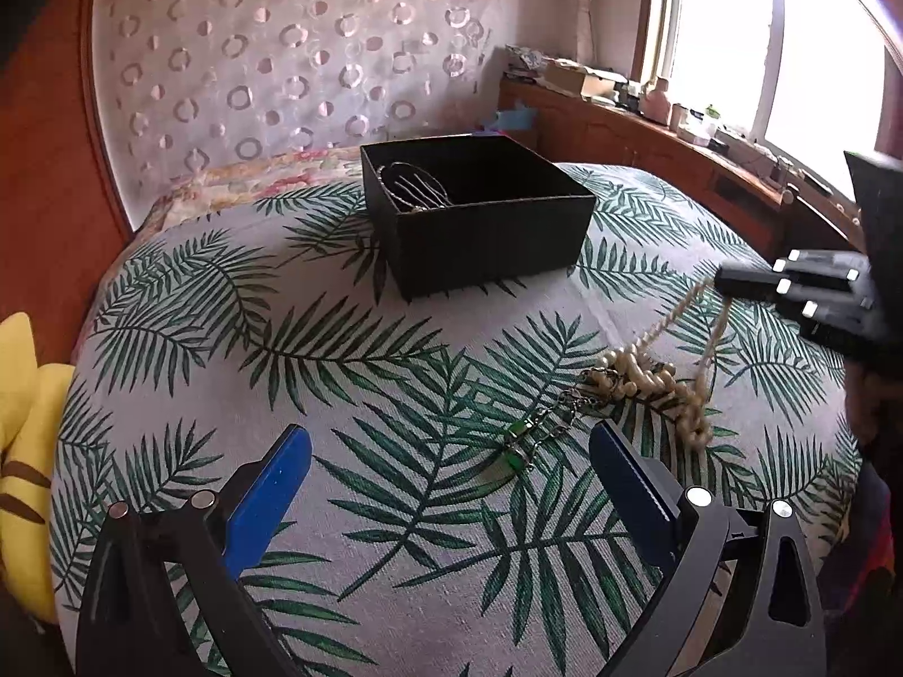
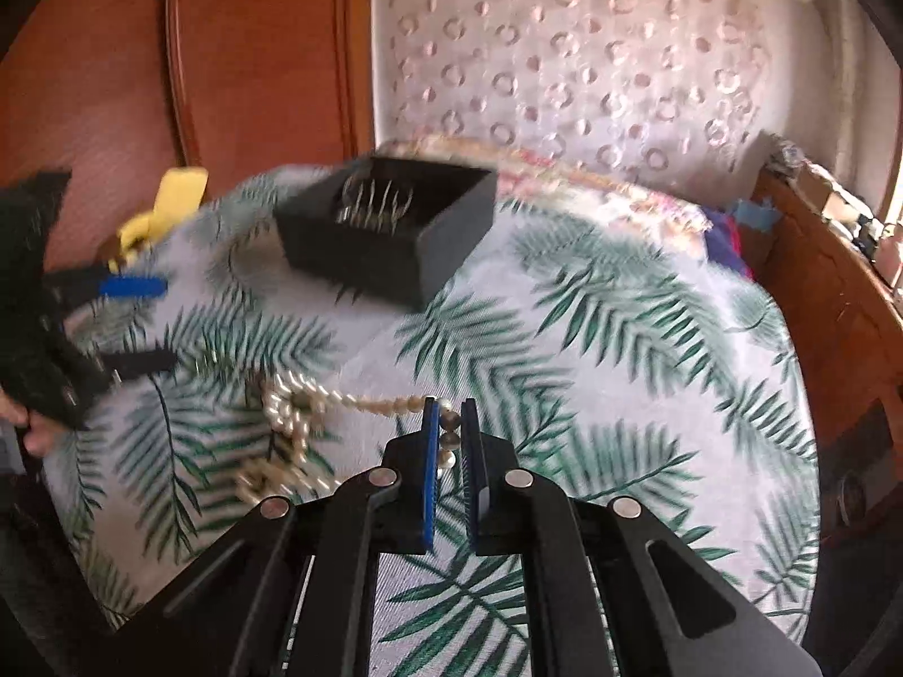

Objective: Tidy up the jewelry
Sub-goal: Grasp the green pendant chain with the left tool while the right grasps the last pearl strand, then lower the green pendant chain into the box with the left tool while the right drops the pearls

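Observation:
A black open box stands on the leaf-print cloth and holds silver bangles; it also shows in the right wrist view. A pearl necklace lies partly heaped on the cloth, one end lifted. My right gripper is shut on the pearl necklace and shows at the right in the left wrist view. A silver chain with green stones lies beside the pearls. My left gripper is open and empty just before the chain, and shows at the left in the right wrist view.
The leaf-print cloth covers a bed. A yellow plush toy lies at the left edge. A wooden headboard shelf with small items runs under the window on the right. A patterned curtain hangs behind.

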`<state>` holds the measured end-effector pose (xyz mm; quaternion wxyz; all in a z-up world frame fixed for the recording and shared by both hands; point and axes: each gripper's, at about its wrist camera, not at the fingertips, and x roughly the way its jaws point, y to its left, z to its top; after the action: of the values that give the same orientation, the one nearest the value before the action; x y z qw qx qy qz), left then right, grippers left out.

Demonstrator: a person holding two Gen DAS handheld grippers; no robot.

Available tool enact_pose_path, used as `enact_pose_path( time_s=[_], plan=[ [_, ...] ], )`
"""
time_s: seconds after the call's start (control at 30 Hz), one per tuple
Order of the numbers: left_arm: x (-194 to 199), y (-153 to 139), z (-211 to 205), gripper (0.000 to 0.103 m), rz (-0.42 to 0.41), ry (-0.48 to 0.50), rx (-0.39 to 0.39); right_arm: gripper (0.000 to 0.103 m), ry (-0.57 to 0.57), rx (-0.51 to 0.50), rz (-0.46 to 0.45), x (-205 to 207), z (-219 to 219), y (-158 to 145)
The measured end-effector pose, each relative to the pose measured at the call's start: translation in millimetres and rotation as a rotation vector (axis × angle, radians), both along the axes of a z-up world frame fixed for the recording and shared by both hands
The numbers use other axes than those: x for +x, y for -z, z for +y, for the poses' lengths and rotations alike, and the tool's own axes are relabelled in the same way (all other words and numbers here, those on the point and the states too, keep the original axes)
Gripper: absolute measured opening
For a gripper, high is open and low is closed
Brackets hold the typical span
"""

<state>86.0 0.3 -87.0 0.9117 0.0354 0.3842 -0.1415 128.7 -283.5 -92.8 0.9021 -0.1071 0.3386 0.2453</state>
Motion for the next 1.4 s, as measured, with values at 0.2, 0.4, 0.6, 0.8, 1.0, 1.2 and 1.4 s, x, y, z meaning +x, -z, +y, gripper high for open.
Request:
enact_pose_path(
  time_s=[0.2,0.4,0.6,0.8,1.0,1.2,1.4],
  plan=[
    [-2,-1,-8,0.095,-0.001,0.018,0.005,0.008,0.025,0.035,-0.074,-6,-12,-28],
    [-2,0,-13,0.089,-0.002,0.041,0.006,0.008,0.039,0.049,-0.127,-9,-19,-46],
    [1,1,-12,0.058,0.014,0.061,0.004,0.008,0.035,0.041,-0.136,-11,-18,-51],
    [13,8,-15,0.040,0.042,0.072,0.070,0.008,0.021,0.042,-0.139,-11,-14,-56],
    [17,12,-21,0.039,0.047,0.098,0.099,0.008,0.004,0.048,-0.128,-13,-8,-50],
    [21,11,-27,0.006,0.049,0.128,0.086,0.009,-0.011,0.054,-0.138,-14,-1,-56],
    [16,-15,-19,0.006,-0.014,0.123,-0.015,0.008,-0.030,0.074,-0.166,-12,7,-73]
  ],
)
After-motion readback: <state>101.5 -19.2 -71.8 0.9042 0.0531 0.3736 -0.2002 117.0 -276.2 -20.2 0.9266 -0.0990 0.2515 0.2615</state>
